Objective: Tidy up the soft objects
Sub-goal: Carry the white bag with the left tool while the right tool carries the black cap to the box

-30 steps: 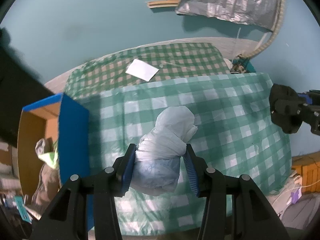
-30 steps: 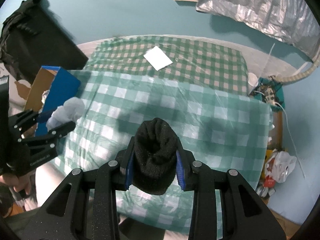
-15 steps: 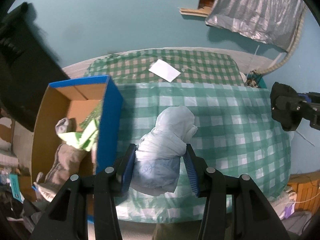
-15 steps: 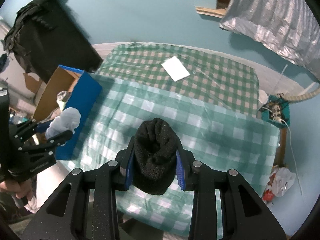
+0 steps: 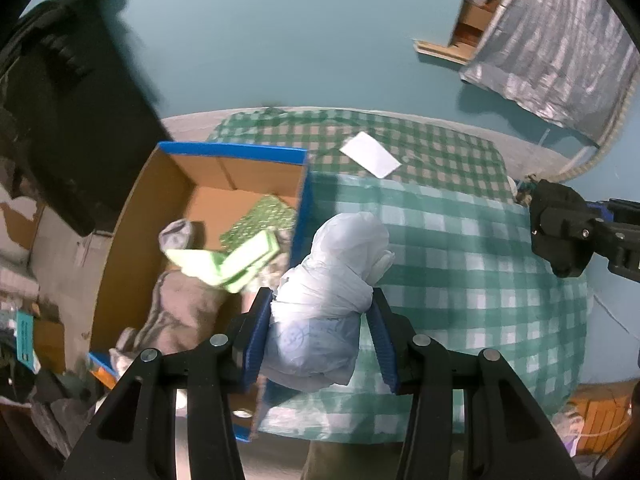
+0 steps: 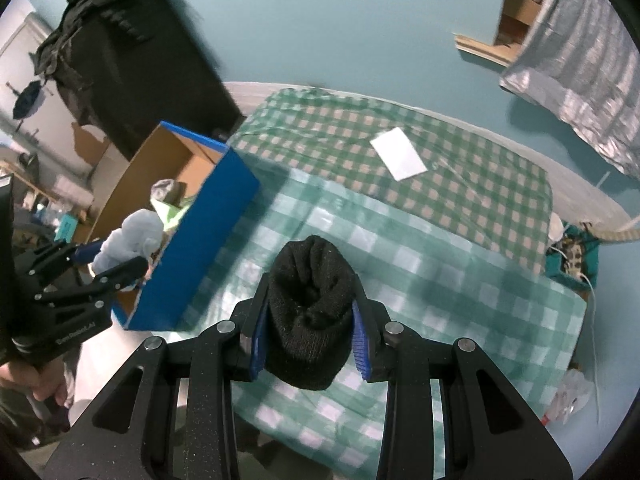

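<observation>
Our left gripper (image 5: 322,330) is clamped on a bundled white plastic bag (image 5: 332,280), its blue pads pressing the bundle's waist from either side. The bag's long axis runs forward along the fingers, with the knotted end sticking out past the tips. Our right gripper (image 6: 310,334) is likewise closed on a rolled black knit item (image 6: 310,312), probably a hat or sock, which bulges out ahead of its fingers.

The relation that matters: the blue cardboard box (image 5: 240,152) lies to the left of both claws. Seen from the left gripper, the box's near blue wall passes just behind and to the left of the bag, so the bag hangs about over that wall, not yet clearly over the opening. From the right gripper, the box (image 6: 200,236) is well off to the left, with the other claw between them. We judge the left hand the nearer one, likely to drop first.

Inside the box we see grey cloth items (image 5: 180,304) and a green patterned packet (image 5: 248,248).

Beneath and ahead of both claws is a table under a green checked cloth (image 6: 440,248), with a white card (image 6: 398,158) lying far forward. Beyond are teal walls, a dark cabinet to the left and a silver sheet at upper right.
</observation>
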### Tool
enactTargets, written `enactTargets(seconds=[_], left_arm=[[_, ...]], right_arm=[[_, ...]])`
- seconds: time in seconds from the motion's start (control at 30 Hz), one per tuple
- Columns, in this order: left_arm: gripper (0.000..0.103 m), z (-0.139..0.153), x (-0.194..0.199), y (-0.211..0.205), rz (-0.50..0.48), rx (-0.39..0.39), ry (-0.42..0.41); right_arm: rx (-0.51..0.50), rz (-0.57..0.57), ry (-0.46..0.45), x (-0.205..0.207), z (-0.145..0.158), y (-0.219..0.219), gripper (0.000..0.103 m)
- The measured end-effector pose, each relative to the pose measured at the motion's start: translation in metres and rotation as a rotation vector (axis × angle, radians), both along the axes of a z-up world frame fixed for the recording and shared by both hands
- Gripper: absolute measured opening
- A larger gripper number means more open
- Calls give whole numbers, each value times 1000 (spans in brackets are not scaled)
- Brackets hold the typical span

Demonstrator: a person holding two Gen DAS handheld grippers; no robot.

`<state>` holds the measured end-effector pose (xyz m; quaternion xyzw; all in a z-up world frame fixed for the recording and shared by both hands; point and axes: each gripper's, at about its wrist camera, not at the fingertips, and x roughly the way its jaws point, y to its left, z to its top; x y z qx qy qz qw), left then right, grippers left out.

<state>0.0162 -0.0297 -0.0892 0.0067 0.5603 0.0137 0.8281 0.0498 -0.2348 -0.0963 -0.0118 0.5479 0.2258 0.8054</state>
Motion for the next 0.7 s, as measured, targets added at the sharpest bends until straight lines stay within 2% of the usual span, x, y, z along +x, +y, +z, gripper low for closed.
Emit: enactTargets(seconds=[0.37, 0.7], left_arm=[[48, -3, 1, 70, 140, 24, 8], [48, -5, 5, 120, 216, 34, 20]], right_arm=[[1, 114, 6, 16, 0, 70, 33], [-21, 221, -9, 30, 0, 138, 33]])
